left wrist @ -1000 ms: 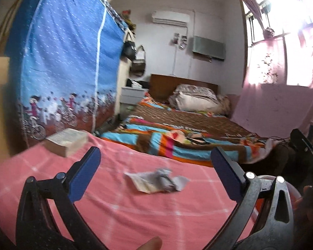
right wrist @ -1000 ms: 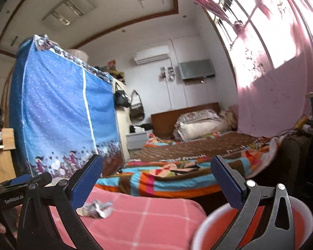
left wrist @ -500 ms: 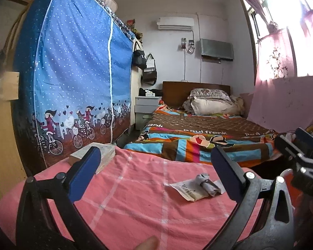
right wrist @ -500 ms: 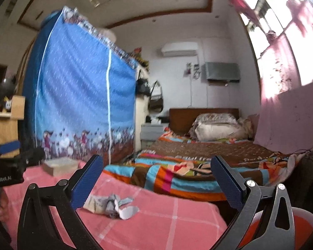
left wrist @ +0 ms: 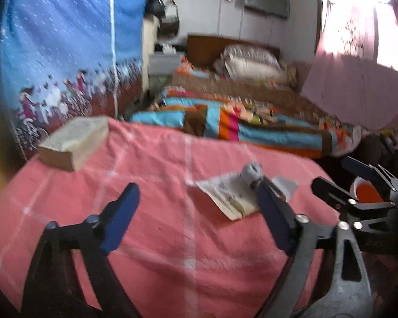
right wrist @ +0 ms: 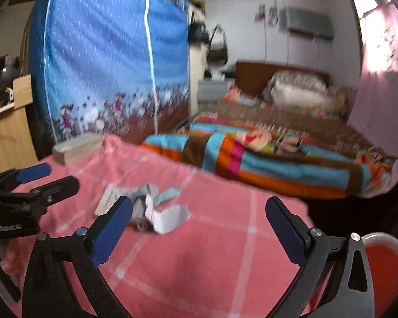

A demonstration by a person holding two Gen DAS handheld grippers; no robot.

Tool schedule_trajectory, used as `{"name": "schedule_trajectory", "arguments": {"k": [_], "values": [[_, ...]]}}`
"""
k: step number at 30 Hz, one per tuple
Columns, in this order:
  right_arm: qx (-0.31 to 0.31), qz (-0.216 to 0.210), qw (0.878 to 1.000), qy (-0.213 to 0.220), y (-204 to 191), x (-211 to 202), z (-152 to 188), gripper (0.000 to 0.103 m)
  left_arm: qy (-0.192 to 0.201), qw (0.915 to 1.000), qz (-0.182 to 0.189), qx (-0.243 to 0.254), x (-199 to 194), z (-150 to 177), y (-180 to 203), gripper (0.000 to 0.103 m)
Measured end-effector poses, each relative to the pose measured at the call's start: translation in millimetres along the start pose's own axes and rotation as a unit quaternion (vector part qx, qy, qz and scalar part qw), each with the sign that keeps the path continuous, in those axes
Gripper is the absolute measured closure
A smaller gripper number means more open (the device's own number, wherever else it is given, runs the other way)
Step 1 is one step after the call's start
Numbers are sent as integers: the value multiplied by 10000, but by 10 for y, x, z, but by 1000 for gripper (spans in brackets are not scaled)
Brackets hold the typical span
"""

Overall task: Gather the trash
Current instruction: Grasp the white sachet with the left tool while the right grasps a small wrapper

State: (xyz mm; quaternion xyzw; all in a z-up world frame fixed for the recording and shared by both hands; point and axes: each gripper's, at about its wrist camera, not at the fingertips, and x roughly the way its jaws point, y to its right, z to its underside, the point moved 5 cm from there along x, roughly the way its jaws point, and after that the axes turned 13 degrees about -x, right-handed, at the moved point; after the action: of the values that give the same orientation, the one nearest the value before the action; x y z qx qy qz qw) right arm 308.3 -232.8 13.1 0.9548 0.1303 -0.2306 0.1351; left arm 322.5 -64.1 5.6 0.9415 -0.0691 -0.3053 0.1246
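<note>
Status: collection not started, by my reading. The paper trash (left wrist: 234, 197) lies on the pink checked cloth (left wrist: 151, 238) covering the counter; nothing is lifted and nothing is held. The red bin (right wrist: 384, 262) sits off the counter's edge on the side away from the book (left wrist: 74, 143); only part of its rim and inside shows, and no trash is visible in that part.

Left hand-held gripper (left wrist: 196, 218): blue pads spread wide, empty, poised over the cloth just short of the trash. Its right pad overlaps the near end of the trash in the left wrist view (contact or merely in front: cannot tell, frame is blurred).

Right hand-held gripper (right wrist: 199, 228): also spread wide and empty, with the trash (right wrist: 148, 206) just behind its left pad.

Trash makeup: a flat printed leaflet, a crumpled grey wad (left wrist: 252, 172) on top of it, and a torn white piece (right wrist: 168, 218) beside them. All three touch or overlap as one cluster.

Orientation: in the left wrist view the leaflet's long axis runs diagonally, one end toward the book, the other toward the bin side and nearer the camera. The wad sits at the leaflet's edge farther from the camera. The whole cluster lies flat, well apart from the book and nearer the bin side of the counter.

Remaining: grasp the pieces, carry to the bin, release (possibly more than one trip, since the pieces look loose).
</note>
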Motion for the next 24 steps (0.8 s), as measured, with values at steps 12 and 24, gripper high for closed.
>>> {"name": "schedule_trajectory", "arguments": {"k": [12,24], "values": [[96,-674,9963,-521,-84,261,75,26,-1332,9887,515,-459,401,187,31,65],[136,-988,9897,-1025,-206,541,103,67,-1403,9855,711,-641,417,183,75,90]]}}
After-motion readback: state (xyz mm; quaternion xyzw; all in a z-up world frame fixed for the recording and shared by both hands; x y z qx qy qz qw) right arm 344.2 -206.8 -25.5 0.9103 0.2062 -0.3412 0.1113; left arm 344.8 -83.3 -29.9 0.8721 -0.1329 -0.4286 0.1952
